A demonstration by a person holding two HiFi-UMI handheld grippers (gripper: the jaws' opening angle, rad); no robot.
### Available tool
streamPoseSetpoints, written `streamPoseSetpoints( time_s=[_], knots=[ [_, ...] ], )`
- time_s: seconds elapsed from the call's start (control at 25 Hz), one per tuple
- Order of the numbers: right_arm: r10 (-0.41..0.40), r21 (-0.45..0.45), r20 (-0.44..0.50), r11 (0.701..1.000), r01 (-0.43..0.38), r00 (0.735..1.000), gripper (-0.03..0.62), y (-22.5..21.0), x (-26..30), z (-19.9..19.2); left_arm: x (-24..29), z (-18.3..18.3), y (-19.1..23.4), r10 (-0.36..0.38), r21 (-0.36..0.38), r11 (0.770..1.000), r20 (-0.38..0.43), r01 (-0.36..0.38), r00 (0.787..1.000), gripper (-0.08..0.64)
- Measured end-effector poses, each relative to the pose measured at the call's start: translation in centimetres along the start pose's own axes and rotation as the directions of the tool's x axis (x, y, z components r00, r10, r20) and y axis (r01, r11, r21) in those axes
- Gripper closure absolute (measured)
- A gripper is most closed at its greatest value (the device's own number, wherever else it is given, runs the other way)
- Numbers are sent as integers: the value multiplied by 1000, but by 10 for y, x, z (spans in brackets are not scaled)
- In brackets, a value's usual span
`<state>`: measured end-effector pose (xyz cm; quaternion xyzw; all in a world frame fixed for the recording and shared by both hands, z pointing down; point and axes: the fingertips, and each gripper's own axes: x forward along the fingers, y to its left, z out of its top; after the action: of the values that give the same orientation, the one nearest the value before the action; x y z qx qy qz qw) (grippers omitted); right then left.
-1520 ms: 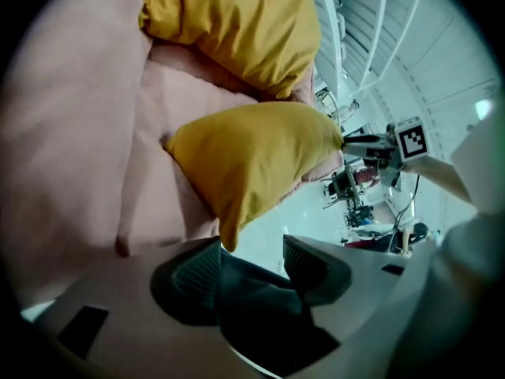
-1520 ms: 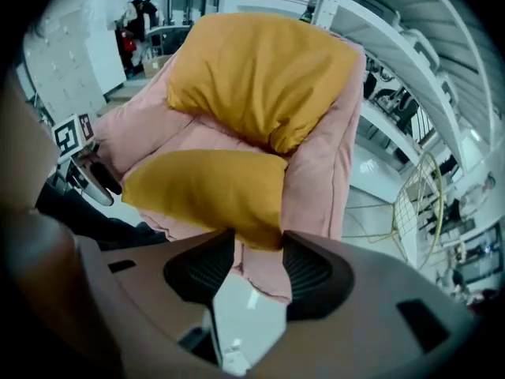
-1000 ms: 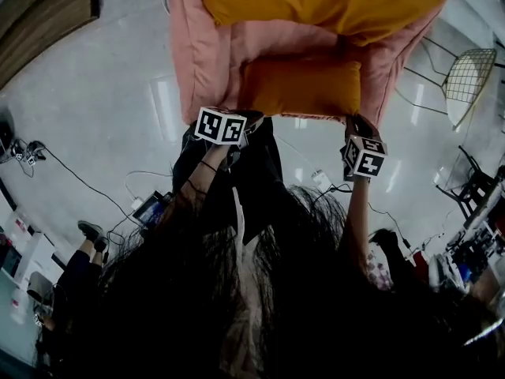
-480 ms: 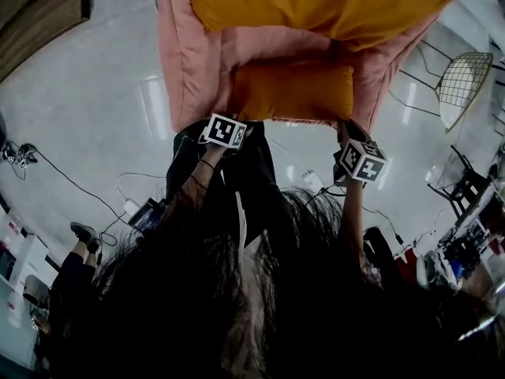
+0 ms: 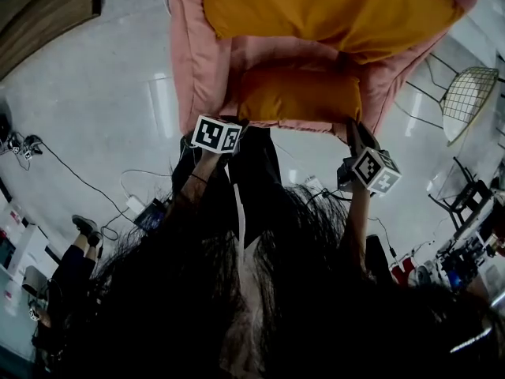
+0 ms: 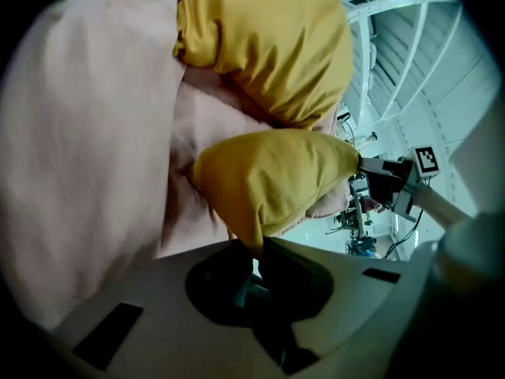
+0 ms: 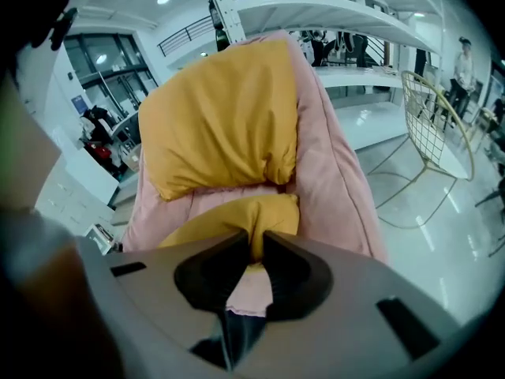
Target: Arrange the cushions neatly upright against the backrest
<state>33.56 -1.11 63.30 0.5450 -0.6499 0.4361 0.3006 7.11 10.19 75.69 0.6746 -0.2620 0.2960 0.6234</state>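
A pink armchair [image 5: 197, 61] holds two yellow cushions. The large cushion [image 5: 323, 10] leans against the backrest. The small cushion [image 5: 300, 95] lies across the seat front. My left gripper [image 5: 237, 123] is shut on its left corner, and the yellow fabric is pinched between the jaws [image 6: 254, 249] in the left gripper view. My right gripper [image 5: 351, 130] is shut on the cushion's right corner, with a fold of it squeezed between the jaws [image 7: 256, 251]. From the left gripper view, the small cushion [image 6: 268, 184] sits below the large cushion [image 6: 268, 46], and the right gripper [image 6: 387, 181] shows at its far end.
A wire chair [image 5: 469, 85] stands on the shiny floor right of the armchair, also seen as the wire chair [image 7: 434, 125]. Cables [image 5: 79, 180] and a seated person's shoe [image 5: 87, 227] lie on the floor at left. The wearer's dark hair fills the lower head view.
Both grippers keep their hold on the small cushion's corners. The right gripper has drifted slightly down and right. The cushion has barely shifted on the seat.
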Motion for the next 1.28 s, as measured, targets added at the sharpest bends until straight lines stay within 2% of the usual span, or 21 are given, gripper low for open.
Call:
streamPoseSetpoints(
  time_s=[0.16,0.32,0.4,0.56,0.68,0.76,0.88,1.04,1.16,1.28],
  knots=[
    [29,43,34,999,-31,999,526,8,1,26,-36,41,-12,28,43,999,123,-33,992,528],
    [76,93,25,993,-78,997,528,15,10,39,-70,80,-13,46,-37,999,280,-37,959,528],
    [112,144,19,983,-114,994,528,19,19,43,-81,103,-12,61,-48,998,336,-47,940,528],
    [109,239,9,965,-108,994,528,7,41,55,-77,140,-8,93,-31,996,356,-88,930,528],
    [109,272,-3,957,-104,994,528,4,67,68,-72,164,6,123,-97,991,395,-91,911,528],
    [97,275,-8,957,-91,995,528,3,86,78,-69,180,14,125,-156,986,423,-64,897,528],
    [62,267,-10,962,-57,998,528,-2,114,90,-65,199,18,125,-179,983,445,-49,887,528],
    [61,313,11,948,-61,998,528,-5,146,98,-51,219,33,141,-209,977,476,-44,868,526],
    [54,352,16,934,-57,998,528,-7,168,101,-37,231,42,136,-247,969,481,-14,866,526],
    [36,375,31,926,-45,999,527,-6,186,98,-28,238,53,124,-227,974,485,-12,866,526]
  ],
)
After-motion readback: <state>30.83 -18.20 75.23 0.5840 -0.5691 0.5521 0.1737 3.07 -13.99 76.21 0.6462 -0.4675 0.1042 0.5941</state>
